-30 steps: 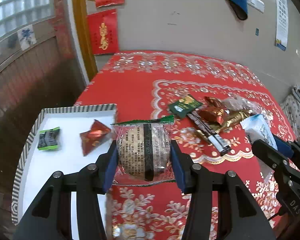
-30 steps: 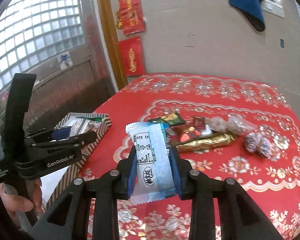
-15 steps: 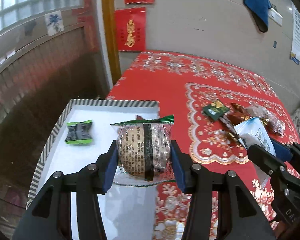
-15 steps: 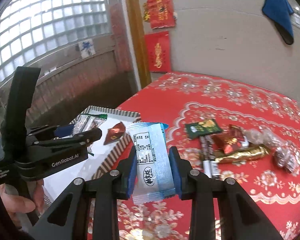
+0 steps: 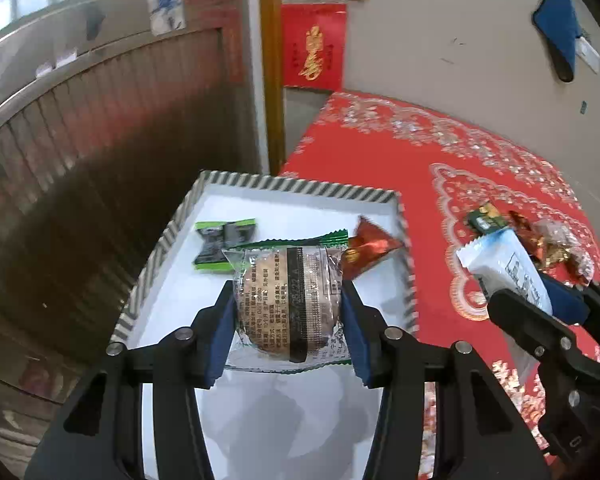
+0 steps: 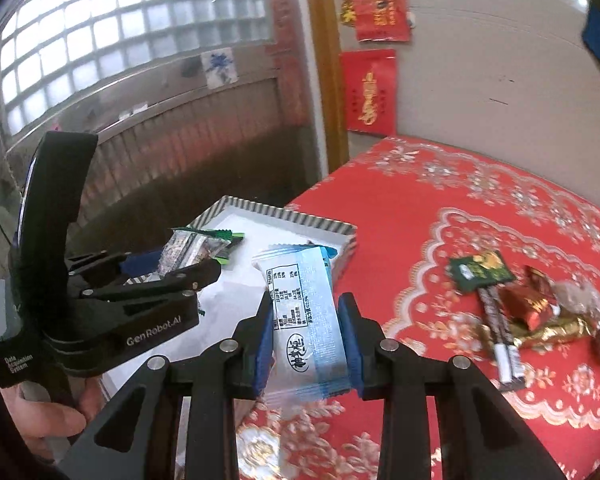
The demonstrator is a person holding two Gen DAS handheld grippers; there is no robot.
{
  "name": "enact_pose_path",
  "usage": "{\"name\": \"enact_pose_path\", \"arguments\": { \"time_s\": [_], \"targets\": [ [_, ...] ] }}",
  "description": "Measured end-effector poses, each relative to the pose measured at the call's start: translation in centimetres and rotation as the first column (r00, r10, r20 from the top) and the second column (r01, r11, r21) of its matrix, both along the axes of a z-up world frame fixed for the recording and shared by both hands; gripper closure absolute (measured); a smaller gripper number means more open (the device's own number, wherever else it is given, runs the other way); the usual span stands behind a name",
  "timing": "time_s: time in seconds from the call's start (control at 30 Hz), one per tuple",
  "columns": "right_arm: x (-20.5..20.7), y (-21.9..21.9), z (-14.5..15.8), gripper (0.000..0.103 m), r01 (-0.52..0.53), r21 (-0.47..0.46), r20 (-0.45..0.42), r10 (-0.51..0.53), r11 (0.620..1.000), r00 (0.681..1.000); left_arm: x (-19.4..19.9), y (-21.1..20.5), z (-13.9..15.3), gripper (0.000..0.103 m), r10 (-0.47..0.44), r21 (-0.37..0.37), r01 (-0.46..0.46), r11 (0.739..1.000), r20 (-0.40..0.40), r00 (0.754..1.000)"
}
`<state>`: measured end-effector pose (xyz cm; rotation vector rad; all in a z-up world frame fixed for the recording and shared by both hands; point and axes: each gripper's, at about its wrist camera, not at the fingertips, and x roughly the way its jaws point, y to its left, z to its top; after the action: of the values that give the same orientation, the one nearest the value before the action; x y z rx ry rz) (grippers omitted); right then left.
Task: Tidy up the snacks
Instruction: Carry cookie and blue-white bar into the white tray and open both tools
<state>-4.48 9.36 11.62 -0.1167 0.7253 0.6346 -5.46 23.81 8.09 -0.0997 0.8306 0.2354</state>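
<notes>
My left gripper [image 5: 288, 312] is shut on a round cake in a clear, green-edged wrapper [image 5: 290, 304] and holds it above the white tray with a striped rim [image 5: 300, 190]. In the tray lie a green-black candy [image 5: 224, 246] and a red foil snack [image 5: 370, 250]. My right gripper [image 6: 306, 328] is shut on a light-blue snack packet [image 6: 304, 312], above the red tablecloth next to the tray's right rim [image 6: 320, 222]. The left gripper also shows in the right wrist view [image 6: 180, 264], and the right gripper in the left wrist view [image 5: 548, 300].
A pile of loose snacks [image 6: 520, 304] lies on the red tablecloth [image 6: 480, 208] to the right: a dark green packet [image 6: 480, 270], red and gold foil sweets, a dark stick. The tray sits at the table's left edge, beside a brown wall [image 5: 100, 140].
Both grippers have moved left with their snacks. The left one has gone from over the cloth to over the tray; the right one has come up next to the tray.
</notes>
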Motion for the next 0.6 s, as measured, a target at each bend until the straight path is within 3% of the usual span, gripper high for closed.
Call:
{"name": "enact_pose_path", "arguments": {
  "time_s": [0.6],
  "targets": [
    [2.2,8.3,-3.6,0.072,-0.109,-0.052,-0.107,0.103,0.993,0.989,-0.2,5.7,-4.0,0.055,0.081,0.005,-0.081,0.997,-0.096,0.992]
  ]
}}
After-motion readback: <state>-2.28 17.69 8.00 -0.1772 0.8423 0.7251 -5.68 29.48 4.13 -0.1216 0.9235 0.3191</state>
